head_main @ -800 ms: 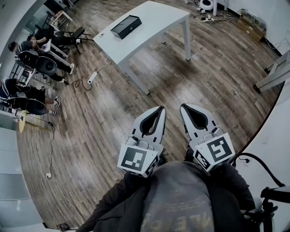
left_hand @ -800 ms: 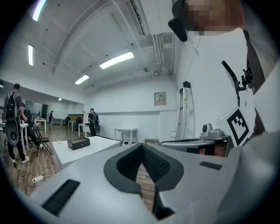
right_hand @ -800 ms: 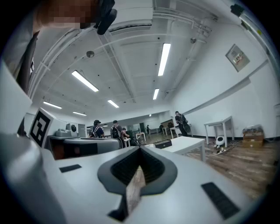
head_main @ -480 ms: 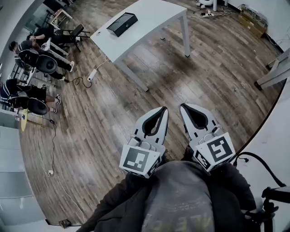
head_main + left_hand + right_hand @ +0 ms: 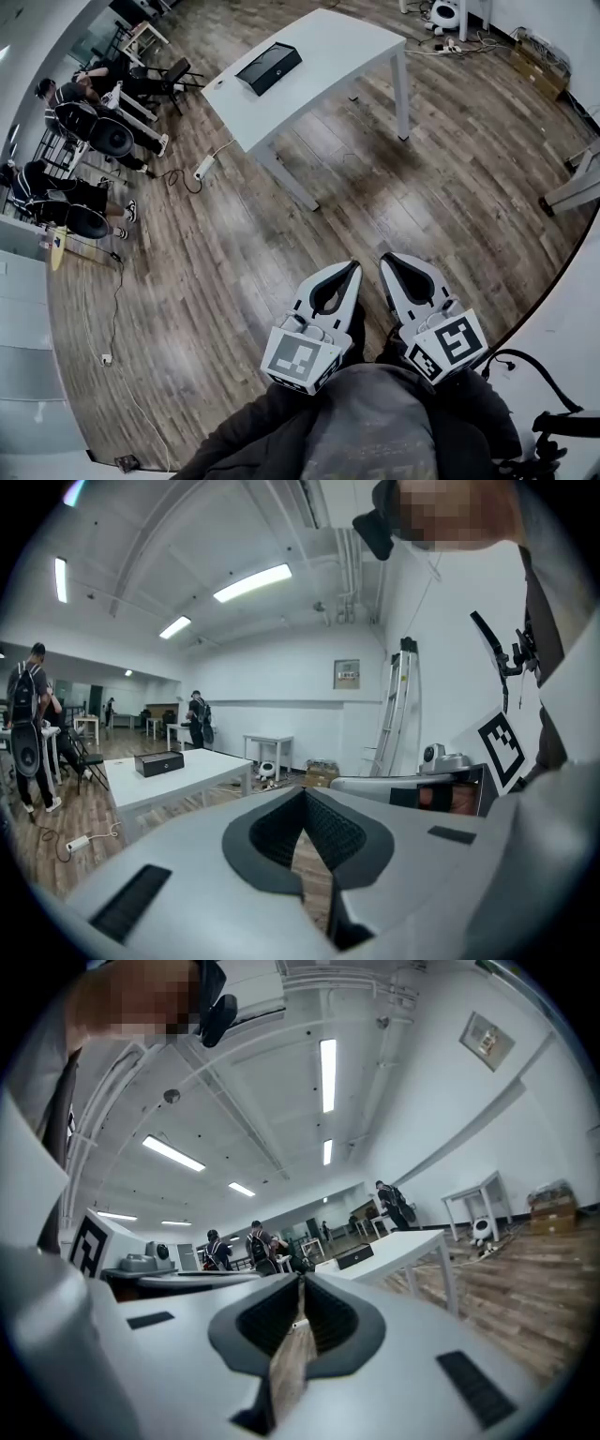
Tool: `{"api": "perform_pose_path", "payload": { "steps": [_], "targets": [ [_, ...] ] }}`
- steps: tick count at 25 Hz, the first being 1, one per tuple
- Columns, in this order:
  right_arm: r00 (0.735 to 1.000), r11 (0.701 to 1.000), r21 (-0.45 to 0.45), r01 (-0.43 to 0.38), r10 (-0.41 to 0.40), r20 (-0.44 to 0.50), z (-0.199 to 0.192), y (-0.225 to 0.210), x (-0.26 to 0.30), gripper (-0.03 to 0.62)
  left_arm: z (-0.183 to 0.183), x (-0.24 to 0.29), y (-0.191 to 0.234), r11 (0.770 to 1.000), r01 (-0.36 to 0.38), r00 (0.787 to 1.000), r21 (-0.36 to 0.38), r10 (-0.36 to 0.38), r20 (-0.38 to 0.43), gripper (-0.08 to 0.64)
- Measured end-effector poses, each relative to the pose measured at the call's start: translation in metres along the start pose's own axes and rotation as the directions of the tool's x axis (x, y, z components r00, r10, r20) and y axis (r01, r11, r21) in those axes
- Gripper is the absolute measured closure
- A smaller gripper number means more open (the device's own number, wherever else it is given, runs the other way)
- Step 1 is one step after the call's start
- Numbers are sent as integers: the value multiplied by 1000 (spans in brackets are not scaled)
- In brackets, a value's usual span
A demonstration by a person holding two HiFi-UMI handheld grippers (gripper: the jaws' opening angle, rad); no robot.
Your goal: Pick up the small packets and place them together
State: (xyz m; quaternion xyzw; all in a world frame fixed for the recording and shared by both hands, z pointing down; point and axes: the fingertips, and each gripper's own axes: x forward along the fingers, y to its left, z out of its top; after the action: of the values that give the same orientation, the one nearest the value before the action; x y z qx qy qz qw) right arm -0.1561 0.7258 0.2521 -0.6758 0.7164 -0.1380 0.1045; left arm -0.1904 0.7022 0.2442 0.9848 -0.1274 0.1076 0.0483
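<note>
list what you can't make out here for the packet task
- Small packets: seen in no view; the white table is too far off and small in every view to rule them out.
- Black box: head view, too small to show what it holds.
- Person's hands: head view, hidden under the left gripper and right gripper.

The left claw and right claw sit side by side before the torso, both closed, empty.
</note>
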Motion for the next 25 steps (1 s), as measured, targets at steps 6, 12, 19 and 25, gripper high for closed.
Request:
{"api": "perform_pose_path", "payload": {
  "steps": [6,12,19,25],
  "targets": [
    [999,1000,-15,10,-11,-43,-2,-22,50,587,5,38,48,1000,19,999,-24,-18,34,557],
    [997,997,-73,13,-18,-70,15,-45,117,586,31,82,109,999,33,994,-37,-29,108,557],
    [994,995,-93,-19,9,-107,20,-52,200,587,42,107,186,998,18,993,-55,-12,121,557],
    [995,993,-107,-49,39,-90,32,-44,257,587,47,111,241,998,4,994,-57,3,114,557]
  ]
}}
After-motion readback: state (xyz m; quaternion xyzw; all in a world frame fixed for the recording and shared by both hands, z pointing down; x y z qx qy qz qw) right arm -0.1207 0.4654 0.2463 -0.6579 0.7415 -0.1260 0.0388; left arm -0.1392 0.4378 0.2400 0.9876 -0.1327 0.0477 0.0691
